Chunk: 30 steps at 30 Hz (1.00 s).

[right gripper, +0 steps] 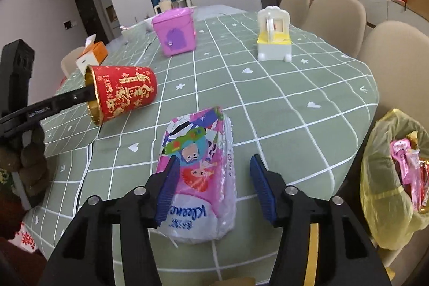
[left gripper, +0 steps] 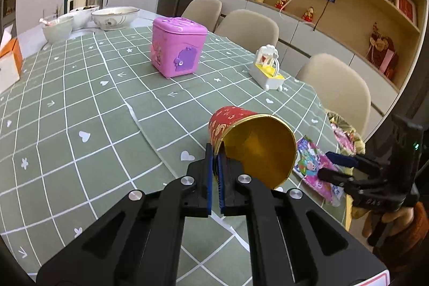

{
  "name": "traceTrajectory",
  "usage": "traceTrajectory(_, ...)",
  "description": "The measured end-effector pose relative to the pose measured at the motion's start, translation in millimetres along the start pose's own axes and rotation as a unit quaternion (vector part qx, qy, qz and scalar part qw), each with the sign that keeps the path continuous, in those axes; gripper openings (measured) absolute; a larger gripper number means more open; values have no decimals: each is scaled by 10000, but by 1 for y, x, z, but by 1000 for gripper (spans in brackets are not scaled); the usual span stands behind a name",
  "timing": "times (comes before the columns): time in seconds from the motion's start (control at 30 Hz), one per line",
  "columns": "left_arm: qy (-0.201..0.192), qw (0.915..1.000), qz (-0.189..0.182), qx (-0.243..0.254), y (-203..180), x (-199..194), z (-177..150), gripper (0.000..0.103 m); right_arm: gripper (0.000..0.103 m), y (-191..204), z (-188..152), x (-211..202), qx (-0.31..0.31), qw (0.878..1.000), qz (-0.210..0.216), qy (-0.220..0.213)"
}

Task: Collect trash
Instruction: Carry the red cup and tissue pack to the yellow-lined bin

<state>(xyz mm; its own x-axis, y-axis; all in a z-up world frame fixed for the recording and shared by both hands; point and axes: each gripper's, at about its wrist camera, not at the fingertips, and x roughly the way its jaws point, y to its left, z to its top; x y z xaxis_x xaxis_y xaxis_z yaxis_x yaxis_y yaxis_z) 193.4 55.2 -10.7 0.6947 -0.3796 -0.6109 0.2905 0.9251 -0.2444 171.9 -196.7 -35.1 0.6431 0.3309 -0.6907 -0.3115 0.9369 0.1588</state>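
Observation:
My left gripper (left gripper: 215, 156) is shut on the rim of a red and gold paper cup (left gripper: 252, 141), one finger inside its mouth; the cup is tipped on its side just above the green checked table. In the right wrist view the cup (right gripper: 126, 93) is at the left with a black finger (right gripper: 67, 101) in its mouth. My right gripper (right gripper: 211, 170) is open around a pink cartoon tissue pack (right gripper: 198, 173) lying on the table. The pack (left gripper: 313, 165) and the right gripper (left gripper: 325, 164) also show in the left wrist view.
A yellow trash bag (right gripper: 386, 178) with wrappers hangs off the table's right edge. On the table are a pink toy box (left gripper: 177, 47), a white and yellow toy (left gripper: 268, 69), bowls (left gripper: 115, 16) and an orange tissue box (left gripper: 9, 60). Beige chairs (left gripper: 335, 87) line the right side.

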Motion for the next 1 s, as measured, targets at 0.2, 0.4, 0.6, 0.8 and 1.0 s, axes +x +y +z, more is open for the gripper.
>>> traceTrajectory(0.2, 23, 9996, -190, -186, 7, -3, -4, 3, 54, 13, -8, 4, -106, 9980, -492, -394)
traceTrajectory(0.4, 97, 9994, -263, -224, 9, -3, -5, 3, 54, 17, -9, 5, -206, 9964, -707, -422)
traceTrajectory(0.6, 162, 9994, -210, -219, 8, 1, -7, 3, 54, 19, -5, 7, -410, 9966, -692, -200)
traceTrajectory(0.8, 126, 9996, -195, -168, 6, -1, -7, 3, 7, 43, -6, 8, -971, 9907, -914, -251)
traceTrajectory(1.0, -110, 9995, -243, 143, -4, -11, -7, 3, 6, 27, -1, -33, -669, 9910, -858, -779)
